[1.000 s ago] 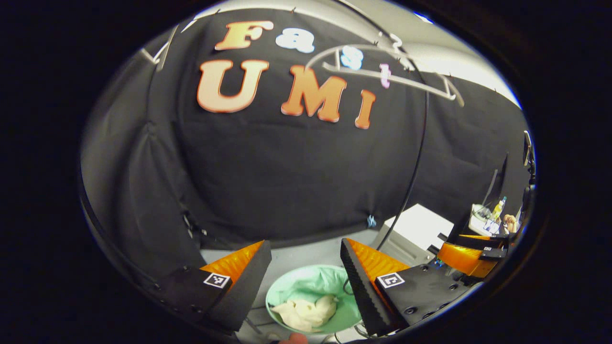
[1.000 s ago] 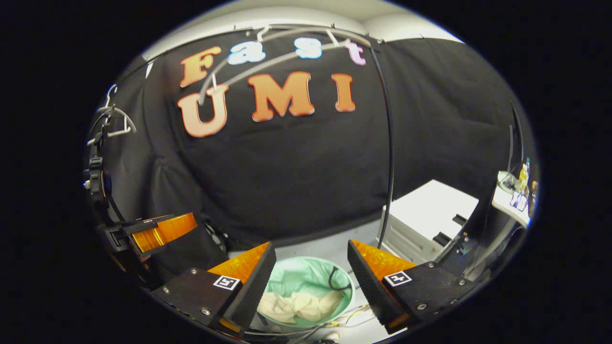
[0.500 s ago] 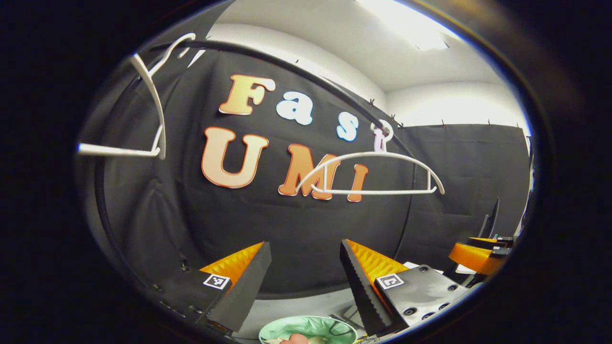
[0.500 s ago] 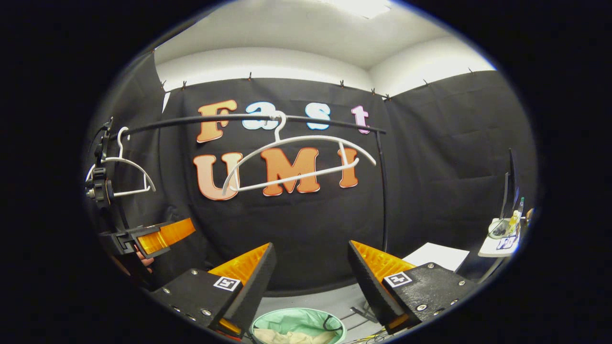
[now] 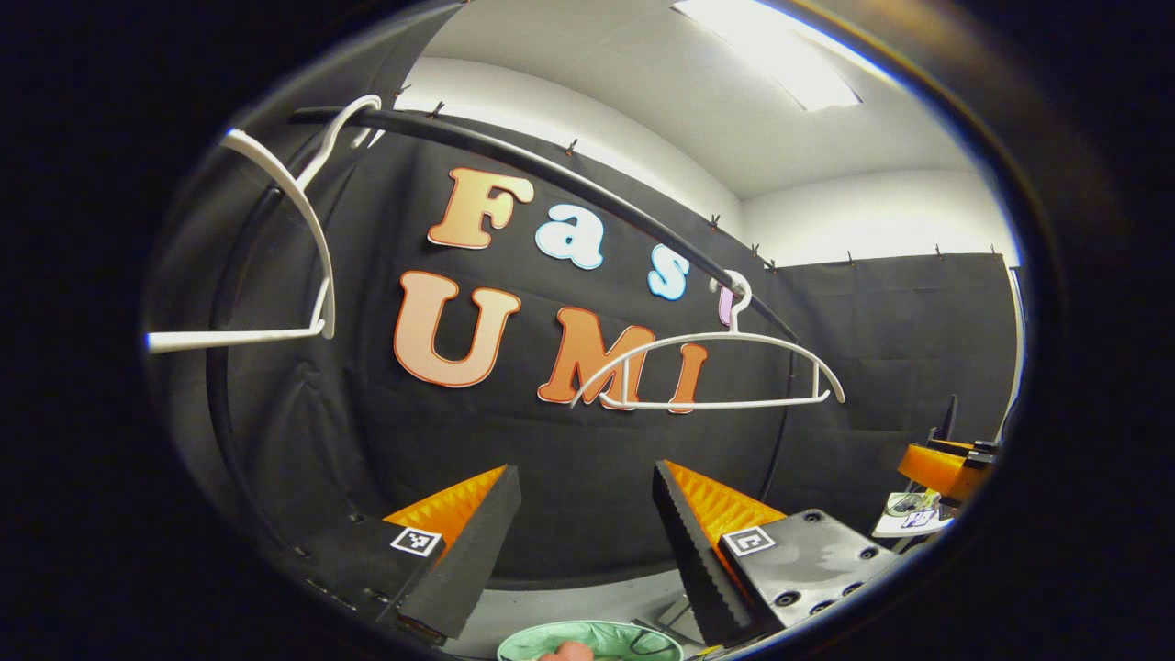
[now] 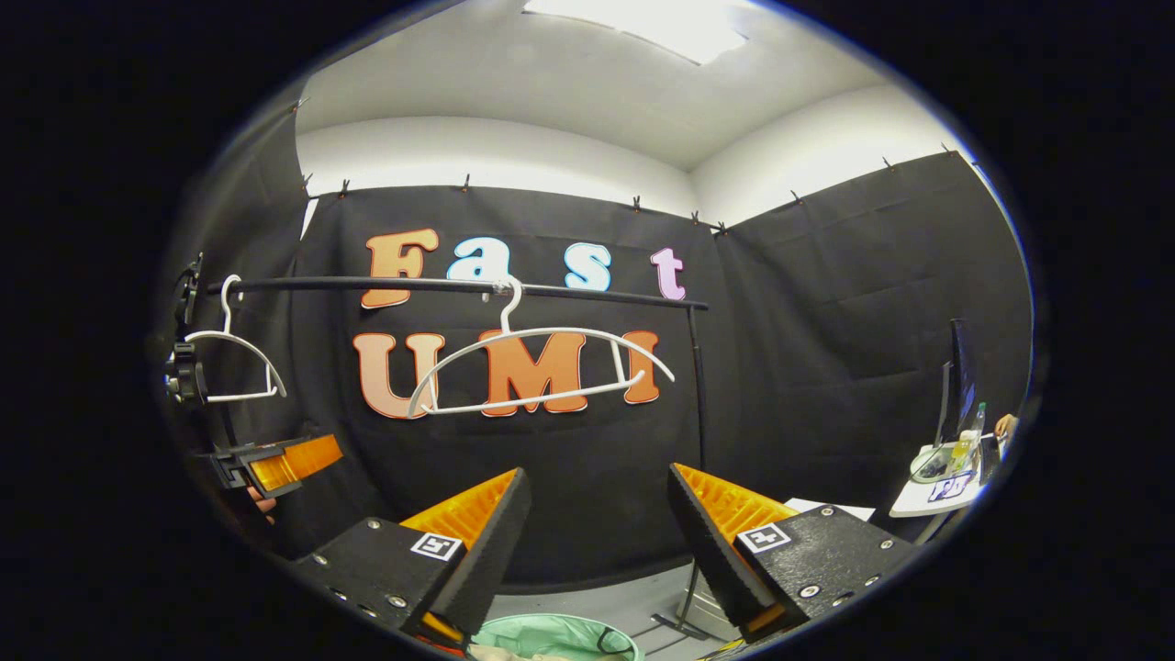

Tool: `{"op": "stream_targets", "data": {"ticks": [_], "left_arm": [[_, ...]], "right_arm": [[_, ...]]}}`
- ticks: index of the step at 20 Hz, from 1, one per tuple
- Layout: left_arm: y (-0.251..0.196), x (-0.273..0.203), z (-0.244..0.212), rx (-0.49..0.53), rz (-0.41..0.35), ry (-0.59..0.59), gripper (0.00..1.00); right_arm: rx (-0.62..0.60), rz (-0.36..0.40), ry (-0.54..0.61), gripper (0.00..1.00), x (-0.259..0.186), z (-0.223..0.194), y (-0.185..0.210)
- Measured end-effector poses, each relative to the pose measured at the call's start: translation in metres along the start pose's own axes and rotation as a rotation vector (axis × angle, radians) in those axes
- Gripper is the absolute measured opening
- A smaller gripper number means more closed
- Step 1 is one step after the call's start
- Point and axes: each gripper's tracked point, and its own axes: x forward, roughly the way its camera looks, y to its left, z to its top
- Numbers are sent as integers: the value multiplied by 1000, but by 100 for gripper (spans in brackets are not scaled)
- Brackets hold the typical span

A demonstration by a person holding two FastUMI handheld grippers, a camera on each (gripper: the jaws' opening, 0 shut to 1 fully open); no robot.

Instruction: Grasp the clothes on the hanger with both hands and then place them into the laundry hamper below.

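White hangers (image 6: pixel 537 367) hang bare on the black rail (image 6: pixel 441 285) ahead of me. I see both my left claw (image 5: pixel 583 528) and right claw (image 6: pixel 597 537) gaping wide, empty, above the green hamper (image 6: pixel 551 638) holding pale clothes (image 6: pixel 500 653).

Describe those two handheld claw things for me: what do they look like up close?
Each gripper, the left gripper and the right gripper, has two wedge-shaped fingers with ridged, sawtooth inner faces, mounted on dark bolted plates. Every plate carries a small square black-and-white marker.
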Motion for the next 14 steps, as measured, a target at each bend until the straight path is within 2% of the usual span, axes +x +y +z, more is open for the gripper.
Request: {"op": "stream_targets", "data": {"ticks": [8,14], "left_arm": [[12,-17,8,3,35,-17,96],[19,-17,8,-2,62,-19,97]], "right_arm": [[16,-14,-17,93,-3,0,-3],[23,10,-3,93,-2,-6,9]]}}
